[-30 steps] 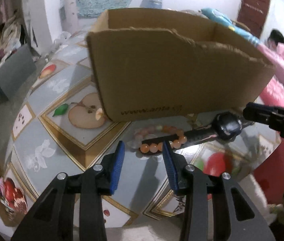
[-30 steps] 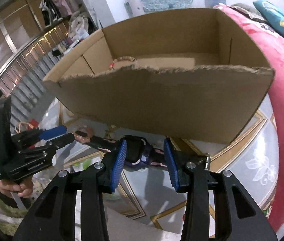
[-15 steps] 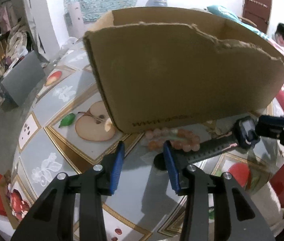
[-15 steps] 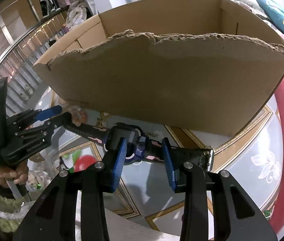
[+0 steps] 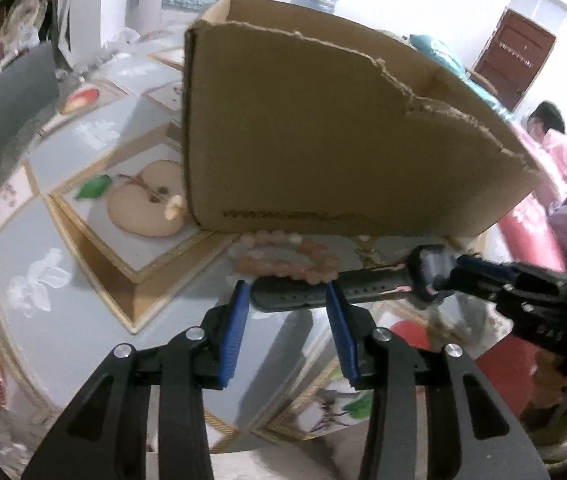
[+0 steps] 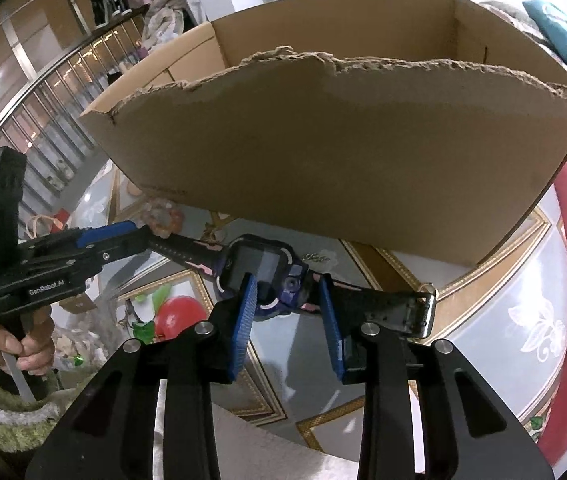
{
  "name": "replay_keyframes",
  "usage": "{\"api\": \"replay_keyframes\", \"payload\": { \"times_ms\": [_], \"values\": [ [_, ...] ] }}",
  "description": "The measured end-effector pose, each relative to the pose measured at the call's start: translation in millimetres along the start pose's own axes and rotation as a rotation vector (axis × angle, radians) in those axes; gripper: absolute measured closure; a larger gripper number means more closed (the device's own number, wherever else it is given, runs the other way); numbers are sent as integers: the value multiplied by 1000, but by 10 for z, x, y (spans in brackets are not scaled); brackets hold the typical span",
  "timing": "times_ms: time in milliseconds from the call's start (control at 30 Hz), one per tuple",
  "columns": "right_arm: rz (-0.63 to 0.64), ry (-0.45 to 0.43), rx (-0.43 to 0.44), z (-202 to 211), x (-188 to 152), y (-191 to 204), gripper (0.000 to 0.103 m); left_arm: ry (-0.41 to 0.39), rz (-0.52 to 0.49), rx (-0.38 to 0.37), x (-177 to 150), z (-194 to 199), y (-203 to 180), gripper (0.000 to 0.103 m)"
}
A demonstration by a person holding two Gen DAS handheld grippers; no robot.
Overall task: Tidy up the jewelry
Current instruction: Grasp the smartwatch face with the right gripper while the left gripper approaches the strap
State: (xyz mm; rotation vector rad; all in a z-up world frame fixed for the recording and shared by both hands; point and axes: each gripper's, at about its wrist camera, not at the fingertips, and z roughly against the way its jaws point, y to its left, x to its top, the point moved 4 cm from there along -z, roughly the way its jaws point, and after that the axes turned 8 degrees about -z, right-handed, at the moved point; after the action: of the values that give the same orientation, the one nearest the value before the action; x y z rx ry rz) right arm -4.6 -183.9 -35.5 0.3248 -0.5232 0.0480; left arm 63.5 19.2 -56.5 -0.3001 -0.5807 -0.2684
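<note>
**A:** Cardboard first. The cardboard box stands at the far side of the table, with its torn wall facing me. The watch lies just in front of that wall, on the near side.

**B:** Which way does it run?

**A:** Its long axis runs left to right, parallel to the box wall. The buckle is at the right end. The plain strap tails off to the left, just near of the bead bracelet.

**B:** And your hands?

**A:** My right gripper is on the watch body. Its jaws have just been closing with the case between them, now fairly narrow, but I cannot tell whether the pads are biting yet. My left gripper is half open. The strap's tip crosses the gap between its fingers sideways, and neither pad seems to press on it.

**B:** So the right does the work?

**A:** I think so. It is nearer the heavy middle, and its fingers straddle the watch across the short way. From there the watch has to go up and away from me, over that torn edge.
</note>
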Motion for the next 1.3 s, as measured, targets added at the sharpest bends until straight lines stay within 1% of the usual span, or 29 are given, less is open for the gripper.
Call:
{"api": "replay_keyframes", "payload": {
  "times_ms": [100, 167, 267, 333, 367, 433, 500, 600, 767, 967, 1133, 1300],
  "values": [
    [-7, 1, 10, -7, 1, -13, 73, -2, 2, 1, 31, -23, -33, 63],
    [-8, 0, 14, -2, -5, -20, 73, -2, 22, -16, 30, 19, -67, 63],
    [-5, -1, 21, -1, -12, -25, 73, -1, 83, -118, 28, 19, -22, 63],
    [-7, 0, 26, -2, -17, -29, 73, -3, 128, -216, 7, 20, -22, 63],
    [-8, 1, 28, -1, -18, -32, 73, -4, 142, -240, 0, 20, -30, 63],
    [-6, 2, 28, -4, -18, -33, 72, -4, 163, -255, -12, 25, 5, 63],
    [-3, 2, 28, 2, -18, -36, 72, -7, 160, -253, -4, 35, -16, 63],
    [-1, 4, 29, 8, -15, -43, 72, -15, 156, -283, 36, 71, -62, 61],
    [3, 2, 26, 20, -15, -37, 72, -15, 154, -269, 108, 50, -128, 57],
    [14, 2, 24, 31, -17, -27, 72, -6, 134, -230, 160, 20, -165, 56],
    [21, 0, 27, 37, -21, -32, 72, 3, 105, -180, 212, -33, -231, 56],
    [26, 0, 26, 47, -29, -29, 72, 7, 95, -167, 251, -38, -212, 56]
  ]
}}
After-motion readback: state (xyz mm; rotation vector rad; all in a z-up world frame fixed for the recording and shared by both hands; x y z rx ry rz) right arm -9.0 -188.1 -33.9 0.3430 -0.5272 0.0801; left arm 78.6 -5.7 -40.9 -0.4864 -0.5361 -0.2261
